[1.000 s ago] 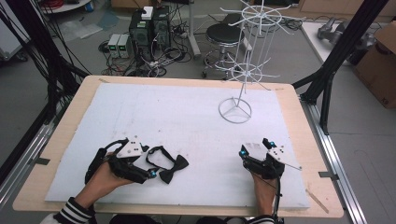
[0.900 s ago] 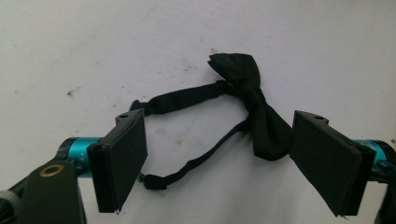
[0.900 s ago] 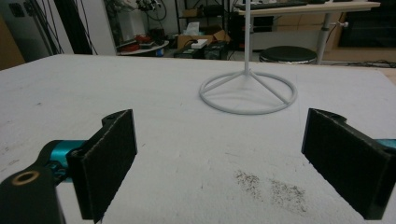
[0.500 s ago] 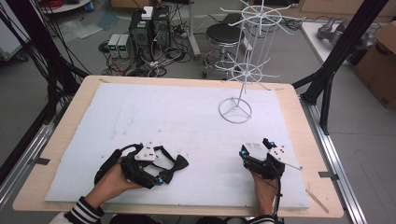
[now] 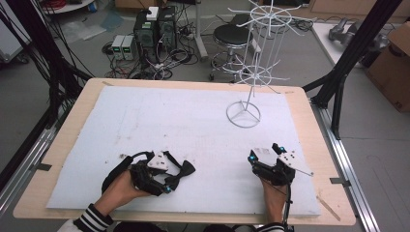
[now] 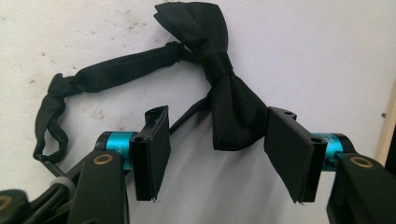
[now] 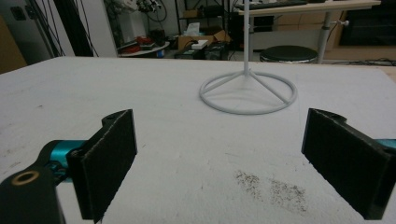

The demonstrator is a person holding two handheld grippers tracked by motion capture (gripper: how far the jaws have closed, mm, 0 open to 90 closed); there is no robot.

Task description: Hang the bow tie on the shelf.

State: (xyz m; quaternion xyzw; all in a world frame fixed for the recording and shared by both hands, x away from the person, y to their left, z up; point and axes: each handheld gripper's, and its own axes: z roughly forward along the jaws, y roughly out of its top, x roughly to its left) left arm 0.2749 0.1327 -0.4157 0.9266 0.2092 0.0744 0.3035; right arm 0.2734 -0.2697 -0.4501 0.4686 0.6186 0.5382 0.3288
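At the left of the high view, the left gripper [image 5: 170, 180] lies low over the white foam sheet [image 5: 193, 125] that covers the desk [image 5: 77, 104], near its front edge, with the person's left hand [image 5: 118, 186] wrapped around it. Its jaws have just been closing and now stand at a middling width. In the left gripper view the black bow tie [image 6: 219, 79] lies flat on the sheet with its lower wing between the two pads; that wing lies against the right pad, while the left pad stands clear of the fabric, so the tie is not yet clamped. The tie's strap [image 6: 93, 84] curls away to the left in a loop on the sheet.

Further right and towards the back of the desk stands a white wire display rack [image 5: 256, 67], upright on its ring base [image 5: 243, 114].

At the right, the right gripper [image 5: 263, 157] rests on the sheet in the right hand [image 5: 273, 193], well apart from the tie. Its jaws are spread wide with nothing between them, and they point towards the ring base.
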